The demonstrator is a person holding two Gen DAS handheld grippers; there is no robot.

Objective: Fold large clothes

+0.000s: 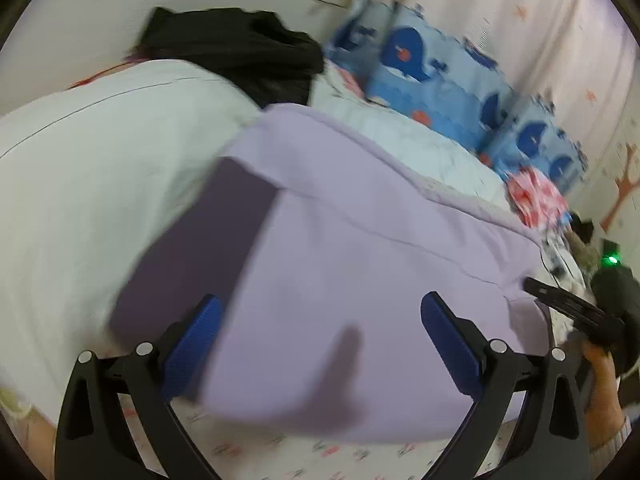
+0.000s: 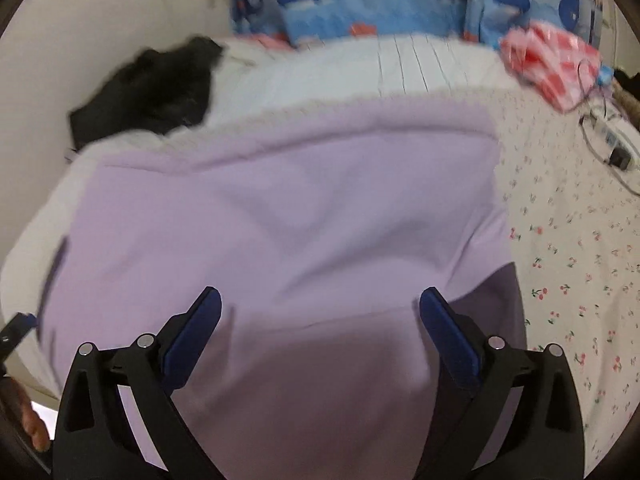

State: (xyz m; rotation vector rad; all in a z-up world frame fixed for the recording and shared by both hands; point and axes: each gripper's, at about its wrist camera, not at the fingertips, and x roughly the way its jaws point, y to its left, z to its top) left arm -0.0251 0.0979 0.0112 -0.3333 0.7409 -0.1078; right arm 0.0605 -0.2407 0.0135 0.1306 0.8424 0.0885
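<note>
- The bed fills both my views; its sheet is white with small red cherry sprigs, bare on the right side of my right wrist view.
- The lilac garment is the biggest thing on it, lying spread across the middle of the bed, directly under and ahead of both my grippers. A fold along its far edge gives a thick, rounded border, and in the left view a darker purple underside shows at its left corner.
- A pale white cloth lies beneath and to the left of the lilac garment, reaching toward the wall.
- A blue whale-print fabric stands along the far side of the bed, against a pale curtain.
- A black garment sits bunched at the far left, just past the lilac garment's fold.
- A red-and-white checked cloth is crumpled at the far right, near a cable and a small white device.
- My left gripper hangs over the lilac garment with its blue pads spread wide; nothing is pinched between them.
- My right gripper hangs over the same garment, jaws likewise wide apart and empty. In the left view its black frame pokes in at the right edge, with my hand below it.
</note>
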